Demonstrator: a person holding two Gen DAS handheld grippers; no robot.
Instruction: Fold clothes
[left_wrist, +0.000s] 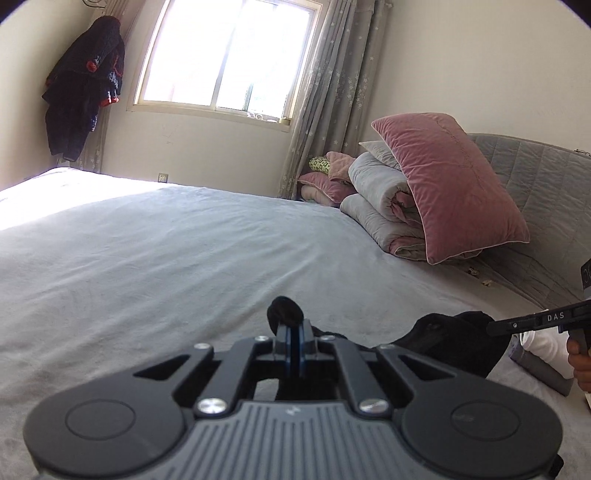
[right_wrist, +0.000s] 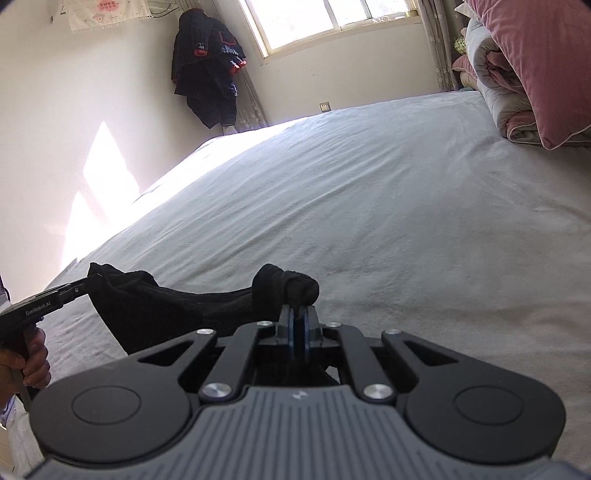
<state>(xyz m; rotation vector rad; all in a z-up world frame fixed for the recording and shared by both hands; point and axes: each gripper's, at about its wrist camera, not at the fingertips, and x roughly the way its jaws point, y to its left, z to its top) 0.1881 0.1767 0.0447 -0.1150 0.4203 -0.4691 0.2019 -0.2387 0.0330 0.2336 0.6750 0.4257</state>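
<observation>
Two grippers of yours work over the wide grey bed (right_wrist: 369, 206), where the black garment (right_wrist: 155, 310) hangs stretched between them, your left gripper (left_wrist: 293, 325) and right gripper (right_wrist: 300, 308) each clamped tight on a bunched edge.

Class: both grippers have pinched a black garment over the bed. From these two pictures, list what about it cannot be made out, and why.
- Type of black garment: bunched and hanging, both views.
- Its lower part: hidden behind the right gripper body in the right view and the left gripper body in the left view.
- Whether more clothes wait: bed cut off by the frame edges.
</observation>
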